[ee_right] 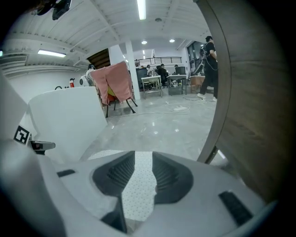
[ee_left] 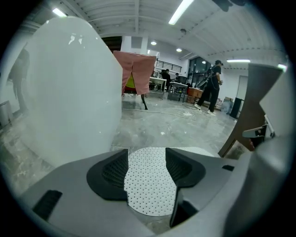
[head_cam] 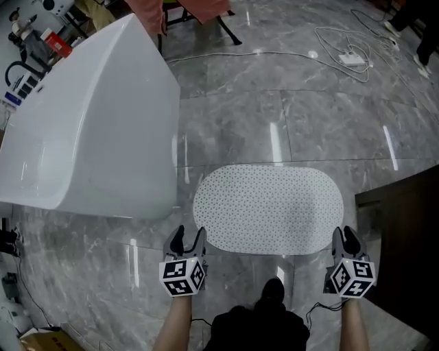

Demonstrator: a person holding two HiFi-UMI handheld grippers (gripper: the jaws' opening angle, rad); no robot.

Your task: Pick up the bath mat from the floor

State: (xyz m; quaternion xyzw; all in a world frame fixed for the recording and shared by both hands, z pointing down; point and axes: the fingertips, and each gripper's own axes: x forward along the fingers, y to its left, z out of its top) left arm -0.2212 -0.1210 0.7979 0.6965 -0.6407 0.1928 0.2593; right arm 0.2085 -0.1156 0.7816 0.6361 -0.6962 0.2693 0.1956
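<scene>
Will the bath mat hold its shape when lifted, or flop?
The mat lies thin and flush on the floor, so it probably flops and sags. Dotted and thin, likely light. The glossy floor may let it slide when nudged.

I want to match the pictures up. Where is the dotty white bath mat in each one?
Head view: bath mat, middle, on the floor.
Left gripper view: bath mat low centre, seen between the jaws.
Right gripper view: bath mat low centre, between the jaws.
Shared landmark: white bathtub, left of it everywhere.

Bright ceiling strips (ee_right: 141,9) glare off glossy floor (head_cam: 274,140); fisheye edges darken.
</scene>
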